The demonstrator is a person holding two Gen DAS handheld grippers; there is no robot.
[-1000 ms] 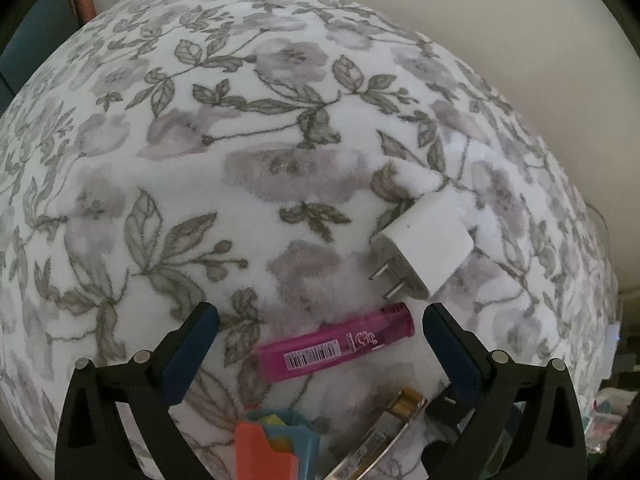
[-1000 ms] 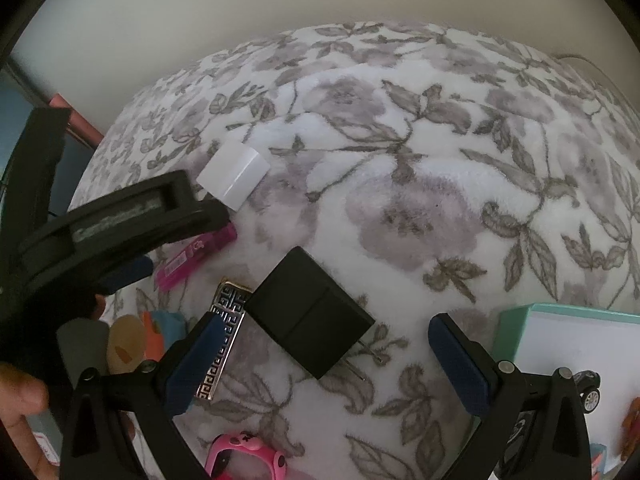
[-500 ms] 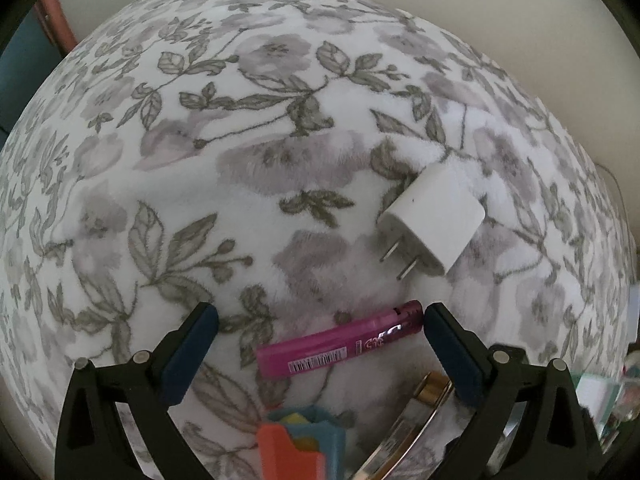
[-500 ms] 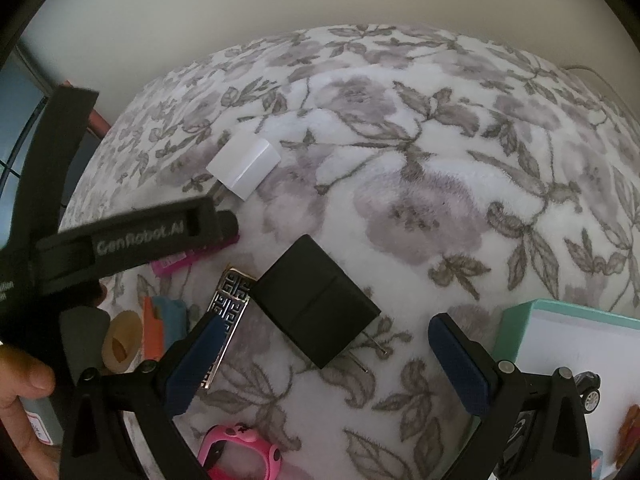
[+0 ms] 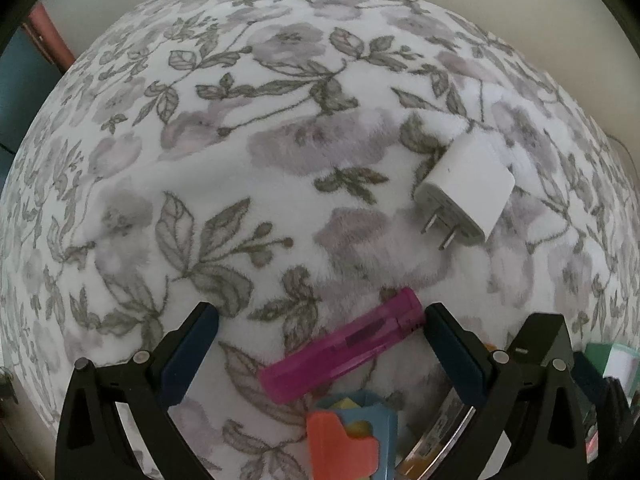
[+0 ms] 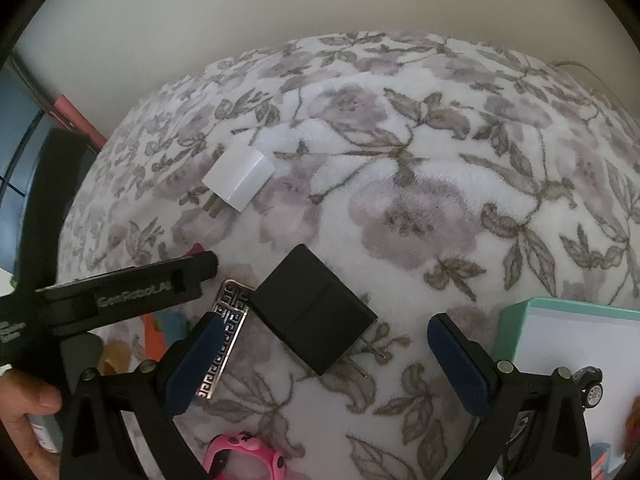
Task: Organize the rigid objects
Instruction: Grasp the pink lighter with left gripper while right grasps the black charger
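My left gripper [image 5: 320,320] is open and empty, its jaws either side of a pink lighter [image 5: 340,346] lying on the floral blanket [image 5: 240,160]. A white charger [image 5: 466,192] lies ahead to the right; it also shows in the right wrist view [image 6: 239,174]. My right gripper [image 6: 326,340] is open and empty, just behind a black charger [image 6: 314,312] with its prongs pointing right. A silver patterned lighter [image 6: 224,332] lies by its left finger. The left gripper's body [image 6: 120,292] shows at the left of the right wrist view.
An orange and blue toy piece [image 5: 352,436] sits under the left gripper. A pink toy watch [image 6: 244,456] lies at the bottom. A teal-edged white box [image 6: 568,340] with a small toy car [image 6: 590,384] stands at the right. A wall lies beyond the blanket.
The left gripper has swung so the white charger drifted up and right in its view and the pink lighter sits closer between the jaws. The right gripper barely moved.
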